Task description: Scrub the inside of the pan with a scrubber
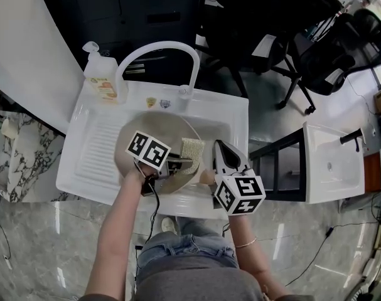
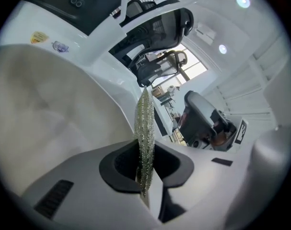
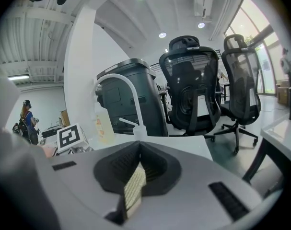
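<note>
Left gripper (image 2: 145,162) clamped on the flat, glittery silver-green mesh scrubber (image 2: 145,123), the round beige pan (image 2: 49,114) just left of its jaws; right gripper (image 3: 135,176) pinching the pan's pale tan handle (image 3: 134,188), apparently steadying; scrubbing stage, I'd say; next, press down and circle.

Beige pan (image 1: 154,125); glittery pale-green scrubber (image 1: 191,148); white sink (image 1: 96,158); black-and-white square markers on the left gripper (image 1: 184,163) and right gripper (image 1: 220,148).

One pan (image 1: 147,129), one scrubber (image 1: 191,148), one soap bottle (image 1: 103,80), two grippers (image 1: 181,163) (image 1: 220,150) (one left, one right) and two office chairs (image 1: 256,39) (image 1: 336,50).
</note>
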`<control>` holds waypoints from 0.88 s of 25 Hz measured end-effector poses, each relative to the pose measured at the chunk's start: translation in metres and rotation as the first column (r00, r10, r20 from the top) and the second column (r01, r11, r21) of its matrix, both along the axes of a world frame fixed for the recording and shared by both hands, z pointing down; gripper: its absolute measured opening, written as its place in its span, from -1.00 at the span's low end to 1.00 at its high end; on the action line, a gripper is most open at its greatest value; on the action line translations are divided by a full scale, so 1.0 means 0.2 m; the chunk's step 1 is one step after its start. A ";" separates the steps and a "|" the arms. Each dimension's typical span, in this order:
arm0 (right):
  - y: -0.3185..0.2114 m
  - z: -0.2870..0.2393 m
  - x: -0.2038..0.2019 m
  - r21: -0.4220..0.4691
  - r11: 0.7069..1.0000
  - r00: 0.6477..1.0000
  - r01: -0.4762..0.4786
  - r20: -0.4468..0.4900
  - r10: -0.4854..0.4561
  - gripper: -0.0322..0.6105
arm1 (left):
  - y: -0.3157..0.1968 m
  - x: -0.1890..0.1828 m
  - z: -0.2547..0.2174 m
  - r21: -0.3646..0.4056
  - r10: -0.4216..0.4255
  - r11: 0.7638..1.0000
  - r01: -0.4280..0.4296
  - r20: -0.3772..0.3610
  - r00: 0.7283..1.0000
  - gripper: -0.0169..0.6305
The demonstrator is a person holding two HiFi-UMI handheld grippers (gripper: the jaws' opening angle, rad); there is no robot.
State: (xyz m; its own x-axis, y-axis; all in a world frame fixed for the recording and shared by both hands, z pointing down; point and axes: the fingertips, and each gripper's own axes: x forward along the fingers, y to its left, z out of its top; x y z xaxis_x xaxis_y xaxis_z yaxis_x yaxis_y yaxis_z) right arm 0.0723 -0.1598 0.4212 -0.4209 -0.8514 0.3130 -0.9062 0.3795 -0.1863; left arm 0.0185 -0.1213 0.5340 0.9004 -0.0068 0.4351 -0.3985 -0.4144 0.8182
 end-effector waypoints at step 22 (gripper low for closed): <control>-0.07 0.06 0.02 -0.030 0.999 1.000 -0.027 0.004 0.027 -0.87 | -0.13 -0.15 0.20 0.066 -0.052 0.997 0.033 0.306 0.951 -0.75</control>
State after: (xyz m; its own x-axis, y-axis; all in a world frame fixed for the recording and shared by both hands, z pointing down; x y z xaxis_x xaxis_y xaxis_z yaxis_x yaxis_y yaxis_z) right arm 0.0772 -0.1737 0.4326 -0.3995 -0.8528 0.3364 -0.9152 0.3493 -0.2013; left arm -0.0114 -0.1481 0.5735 0.7216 -0.0763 0.6881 -0.6449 -0.4353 0.6282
